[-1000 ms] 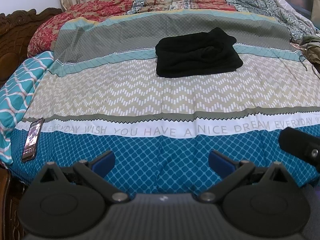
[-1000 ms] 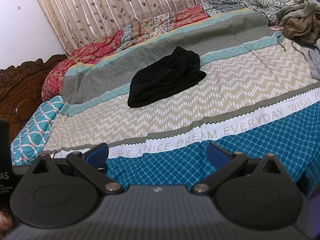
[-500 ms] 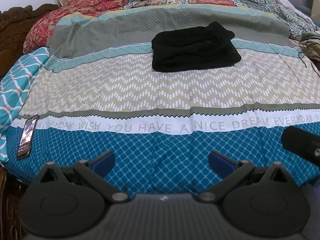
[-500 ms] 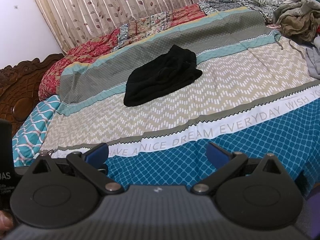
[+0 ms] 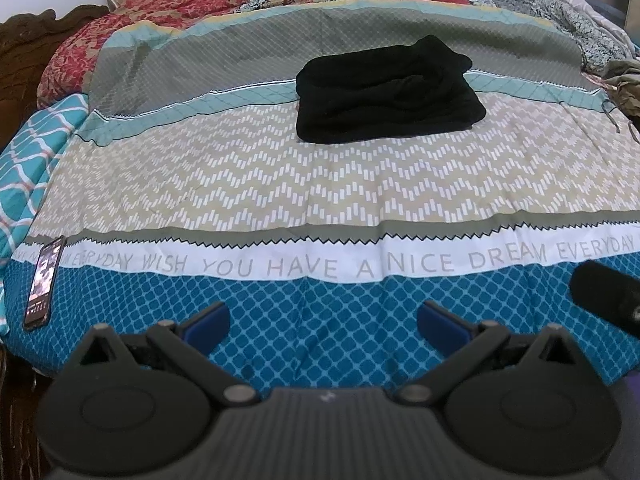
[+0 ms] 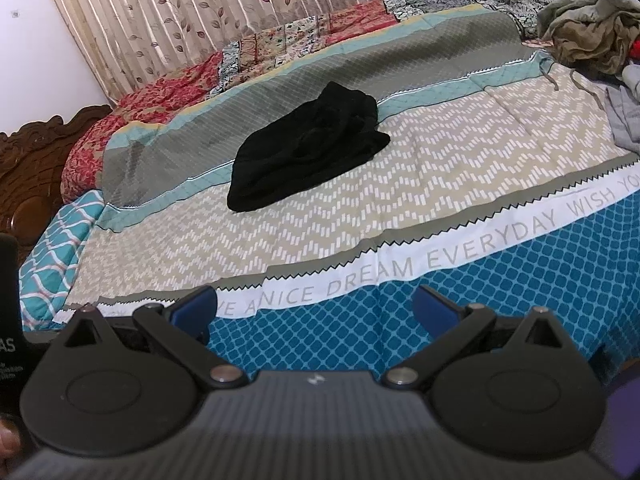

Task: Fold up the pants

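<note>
Black pants [image 5: 386,92] lie folded in a compact bundle on the bed, across the teal and zigzag stripes of the bedspread [image 5: 320,192]. They also show in the right wrist view [image 6: 308,152], left of centre. My left gripper [image 5: 324,320] is open and empty, well short of the pants, over the blue patterned edge of the bedspread. My right gripper [image 6: 314,308] is open and empty, also near the bed's front edge. Part of the right gripper shows at the right edge of the left wrist view [image 5: 608,292].
A phone [image 5: 44,280] lies at the bedspread's front left corner. A heap of crumpled clothes [image 6: 588,28] sits at the far right of the bed. A carved wooden headboard [image 6: 36,152] stands on the left, curtains [image 6: 200,12] behind.
Both grippers have drawn slightly back and shifted; the pants lie as before, untouched. Both grippers stay open.
</note>
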A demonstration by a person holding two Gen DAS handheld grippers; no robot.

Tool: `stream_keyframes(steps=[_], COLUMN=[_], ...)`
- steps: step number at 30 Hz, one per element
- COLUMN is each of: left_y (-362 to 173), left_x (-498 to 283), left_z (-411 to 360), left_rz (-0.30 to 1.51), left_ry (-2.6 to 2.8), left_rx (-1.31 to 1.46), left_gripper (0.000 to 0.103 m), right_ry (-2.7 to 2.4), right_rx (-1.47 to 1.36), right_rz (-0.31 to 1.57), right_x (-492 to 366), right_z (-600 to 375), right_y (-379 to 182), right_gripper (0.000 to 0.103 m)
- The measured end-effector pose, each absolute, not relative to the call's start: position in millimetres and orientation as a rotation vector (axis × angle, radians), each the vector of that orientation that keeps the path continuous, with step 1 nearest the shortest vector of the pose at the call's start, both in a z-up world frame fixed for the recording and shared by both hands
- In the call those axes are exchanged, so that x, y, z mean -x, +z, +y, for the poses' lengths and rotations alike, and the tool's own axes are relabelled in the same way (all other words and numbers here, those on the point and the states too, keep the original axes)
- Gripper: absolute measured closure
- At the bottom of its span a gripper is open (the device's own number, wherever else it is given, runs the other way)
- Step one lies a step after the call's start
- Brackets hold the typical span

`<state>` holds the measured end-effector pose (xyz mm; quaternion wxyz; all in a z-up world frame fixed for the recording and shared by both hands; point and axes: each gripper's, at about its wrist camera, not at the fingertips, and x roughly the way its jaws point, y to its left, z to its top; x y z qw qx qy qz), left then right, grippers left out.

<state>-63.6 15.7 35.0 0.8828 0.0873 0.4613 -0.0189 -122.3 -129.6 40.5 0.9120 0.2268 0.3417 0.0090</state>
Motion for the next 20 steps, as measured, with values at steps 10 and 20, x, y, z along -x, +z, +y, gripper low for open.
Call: stream_keyframes(steps=[10,20], left_y=[25.1,26.7], left_x=[42.3,27.9], left_z=[12.9,6.1], left_rz=[0.983,0.951], left_ry=[-0.033,-0.072], left_rx=[-0.199,-0.193], left_gripper=[0.000,0.000], right_ry=[0.014,-0.008], right_rx=[-0.470,-0.454], right_rz=[0.736,0.728], right_x=[103.6,90.9], right_z=[-133.1,-137.0], right_y=[32.4,33.4], right_gripper=[0.000,0.000])
